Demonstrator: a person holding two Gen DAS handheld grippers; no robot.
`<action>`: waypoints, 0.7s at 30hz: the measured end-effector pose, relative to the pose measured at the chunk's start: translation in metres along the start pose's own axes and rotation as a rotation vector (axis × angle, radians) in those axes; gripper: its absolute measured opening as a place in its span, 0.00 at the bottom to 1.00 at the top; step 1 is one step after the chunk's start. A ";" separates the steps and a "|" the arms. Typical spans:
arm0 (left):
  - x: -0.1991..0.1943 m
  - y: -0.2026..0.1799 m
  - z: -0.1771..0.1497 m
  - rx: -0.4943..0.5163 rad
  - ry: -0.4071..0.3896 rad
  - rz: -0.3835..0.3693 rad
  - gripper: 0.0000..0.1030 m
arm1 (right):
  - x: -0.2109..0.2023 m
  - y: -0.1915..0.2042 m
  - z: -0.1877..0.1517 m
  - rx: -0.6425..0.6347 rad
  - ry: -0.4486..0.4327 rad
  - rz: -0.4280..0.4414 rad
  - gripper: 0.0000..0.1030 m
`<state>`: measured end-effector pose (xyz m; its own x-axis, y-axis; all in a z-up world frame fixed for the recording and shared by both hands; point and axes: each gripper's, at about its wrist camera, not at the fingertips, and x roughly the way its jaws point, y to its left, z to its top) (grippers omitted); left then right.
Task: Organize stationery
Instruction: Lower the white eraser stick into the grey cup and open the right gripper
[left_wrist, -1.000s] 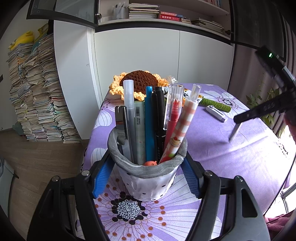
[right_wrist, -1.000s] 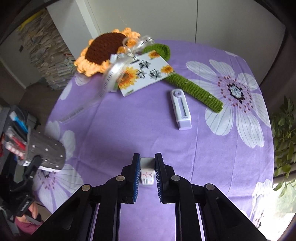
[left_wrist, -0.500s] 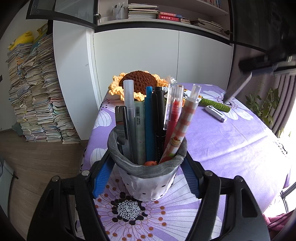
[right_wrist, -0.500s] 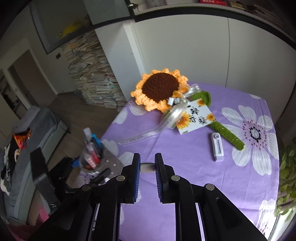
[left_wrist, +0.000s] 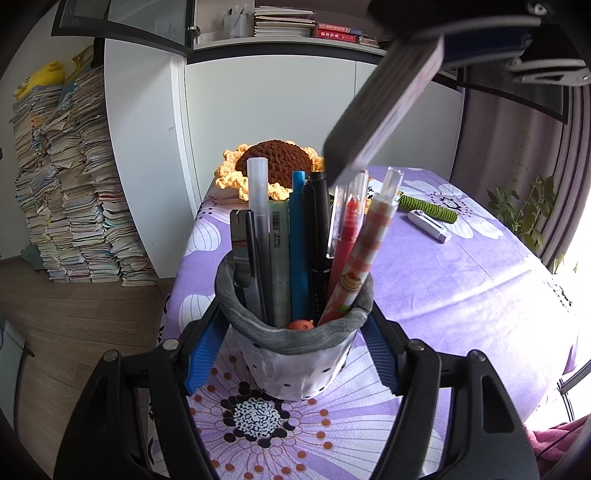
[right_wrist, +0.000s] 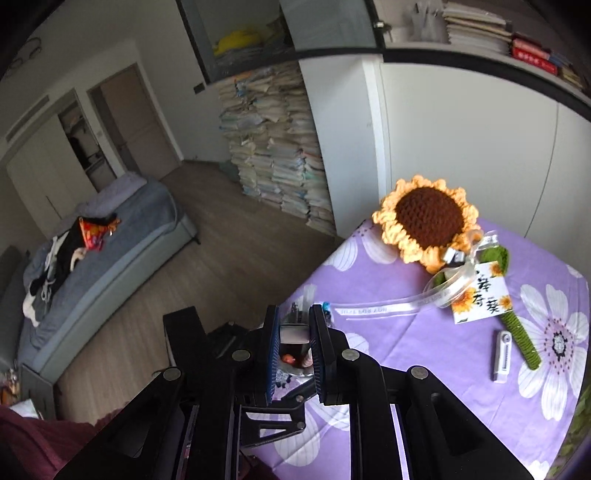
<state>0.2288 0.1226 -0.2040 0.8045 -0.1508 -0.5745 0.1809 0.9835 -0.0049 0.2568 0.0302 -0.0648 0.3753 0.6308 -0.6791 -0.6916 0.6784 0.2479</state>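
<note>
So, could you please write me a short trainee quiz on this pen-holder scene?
1. True or false: the left gripper clamps the pen holder.
2. What does the right gripper hold? A) the flat case B) the sunflower C) the white case
3. Fill in: the flat case hangs tilted above the ____ in the holder.

Key
1. True: its pads press on both sides of the holder.
2. A: the flat case sits between its pads; the sunflower and white case lie on the tablecloth.
3. Pens: its lower end is over their tips, not yet in.
</note>
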 end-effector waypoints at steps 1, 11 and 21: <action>0.000 0.000 0.000 0.000 0.000 -0.001 0.68 | 0.005 -0.002 -0.001 0.003 0.013 0.003 0.17; 0.000 0.000 0.000 0.000 -0.001 -0.005 0.68 | 0.027 -0.012 -0.003 0.047 0.074 0.041 0.17; 0.000 0.000 0.000 0.001 -0.001 -0.004 0.68 | 0.040 -0.017 -0.001 0.066 0.100 0.069 0.17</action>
<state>0.2293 0.1227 -0.2040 0.8044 -0.1552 -0.5735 0.1847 0.9828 -0.0069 0.2831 0.0433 -0.0973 0.2631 0.6382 -0.7235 -0.6703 0.6603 0.3386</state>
